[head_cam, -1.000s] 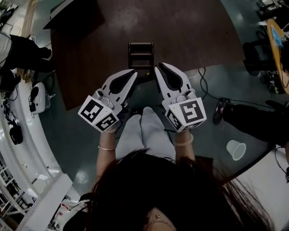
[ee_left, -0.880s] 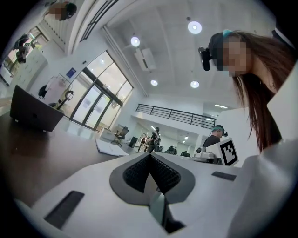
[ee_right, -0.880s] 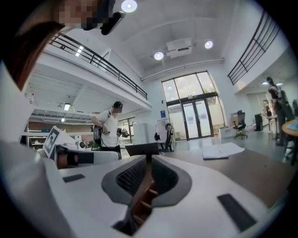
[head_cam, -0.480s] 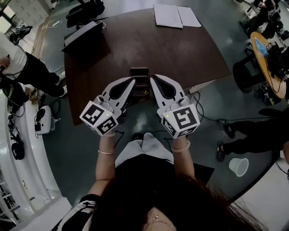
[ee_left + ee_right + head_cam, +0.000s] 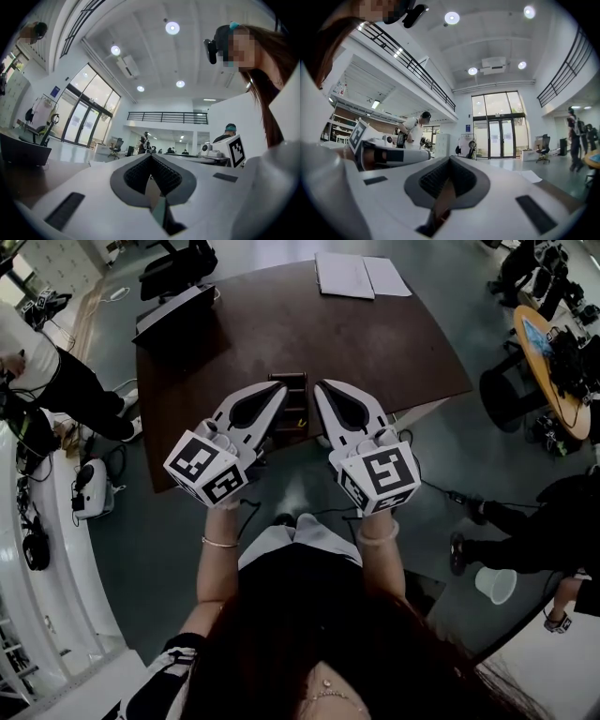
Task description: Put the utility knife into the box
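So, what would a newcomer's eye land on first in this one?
The two white grippers, left gripper and right gripper, held side by side mid-frame in the head view, jaws together and empty. Between their tips a small dark box sits at the front edge of the brown table; white papers lie at its far edge.

Left gripper (image 5: 274,393), right gripper (image 5: 322,390) advanced to table edge; dark box (image 5: 292,409) now between their tips.

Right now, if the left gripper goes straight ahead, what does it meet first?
Likely nothing near: the left gripper, jaws shut, looks level across the room above the table. Its tip sits by the dark box in the head view; height unclear.
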`<act>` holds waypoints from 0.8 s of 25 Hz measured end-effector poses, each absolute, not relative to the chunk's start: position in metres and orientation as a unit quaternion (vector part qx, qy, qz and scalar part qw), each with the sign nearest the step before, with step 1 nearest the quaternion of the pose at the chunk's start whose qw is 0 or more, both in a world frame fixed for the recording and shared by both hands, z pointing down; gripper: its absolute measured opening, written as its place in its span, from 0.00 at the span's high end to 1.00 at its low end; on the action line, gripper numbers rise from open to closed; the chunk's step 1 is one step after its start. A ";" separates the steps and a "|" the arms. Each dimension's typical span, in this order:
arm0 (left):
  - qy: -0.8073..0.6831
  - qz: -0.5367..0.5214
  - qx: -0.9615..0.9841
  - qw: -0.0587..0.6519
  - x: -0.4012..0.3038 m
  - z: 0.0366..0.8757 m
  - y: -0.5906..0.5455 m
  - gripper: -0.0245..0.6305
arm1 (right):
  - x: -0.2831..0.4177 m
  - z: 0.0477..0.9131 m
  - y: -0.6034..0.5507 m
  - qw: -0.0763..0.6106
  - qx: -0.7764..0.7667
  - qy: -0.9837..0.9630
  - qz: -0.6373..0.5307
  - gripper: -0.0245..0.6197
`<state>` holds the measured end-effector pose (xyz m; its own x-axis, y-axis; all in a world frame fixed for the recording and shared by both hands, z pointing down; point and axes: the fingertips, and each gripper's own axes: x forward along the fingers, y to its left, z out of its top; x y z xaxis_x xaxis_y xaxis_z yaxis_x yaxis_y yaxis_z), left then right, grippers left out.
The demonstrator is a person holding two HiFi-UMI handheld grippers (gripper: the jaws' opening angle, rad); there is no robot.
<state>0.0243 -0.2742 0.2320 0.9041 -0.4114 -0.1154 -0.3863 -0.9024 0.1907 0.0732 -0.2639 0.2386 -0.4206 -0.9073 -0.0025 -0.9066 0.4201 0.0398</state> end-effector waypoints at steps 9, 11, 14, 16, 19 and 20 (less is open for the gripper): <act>-0.197 -0.080 0.973 0.087 0.024 0.234 -0.268 0.98 | 0.074 0.235 -0.260 -0.005 0.543 -0.840 -0.010 0.94; -0.196 -0.078 0.974 0.087 0.024 0.235 -0.266 0.98 | 0.074 0.236 -0.259 -0.004 0.543 -0.840 -0.009 0.94; -0.195 -0.079 0.974 0.088 0.024 0.236 -0.264 0.98 | 0.074 0.237 -0.257 -0.006 0.541 -0.841 -0.004 0.94; -0.196 -0.081 0.973 0.088 0.025 0.237 -0.264 0.98 | 0.075 0.237 -0.257 -0.008 0.539 -0.842 0.000 0.94; -0.197 -0.080 0.973 0.089 0.023 0.237 -0.263 0.98 | 0.074 0.237 -0.256 -0.010 0.538 -0.843 0.003 0.94; -0.197 -0.080 0.973 0.089 0.022 0.237 -0.262 0.98 | 0.074 0.237 -0.255 -0.012 0.538 -0.843 0.004 0.94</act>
<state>0.0220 -0.2624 0.2370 0.9091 -0.3986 -0.1208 -0.3699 -0.9061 0.2054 0.0736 -0.2549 0.2372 -0.4215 -0.9067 -0.0159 -0.9065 0.4217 -0.0198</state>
